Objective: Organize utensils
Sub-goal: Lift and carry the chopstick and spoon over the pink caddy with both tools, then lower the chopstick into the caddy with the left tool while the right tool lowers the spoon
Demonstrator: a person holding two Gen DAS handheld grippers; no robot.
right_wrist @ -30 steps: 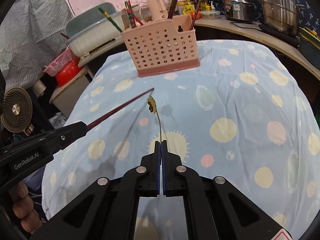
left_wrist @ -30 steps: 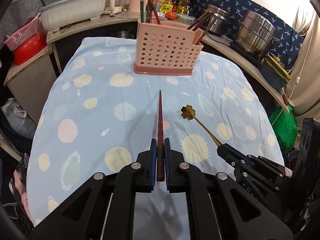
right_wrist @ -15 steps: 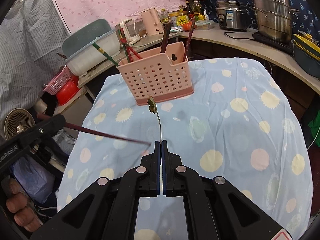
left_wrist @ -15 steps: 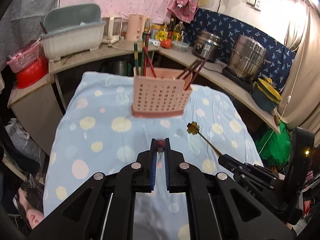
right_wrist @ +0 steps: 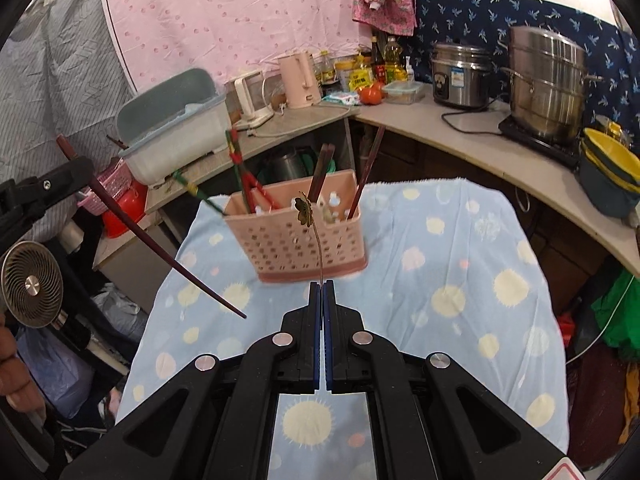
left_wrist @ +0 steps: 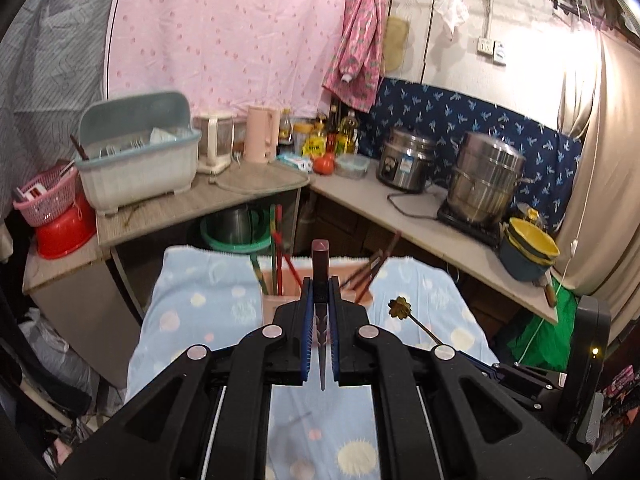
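Left-wrist view: the left gripper (left_wrist: 320,300) is clamped on a dark red chopstick (left_wrist: 321,264), now tilted tip-down where it was earlier levelled at the pink utensil basket (right_wrist: 298,236). The right gripper (right_wrist: 322,300) is closed on a thin gold flower-headed pick (right_wrist: 308,220), raised before the basket. No writing can be read.
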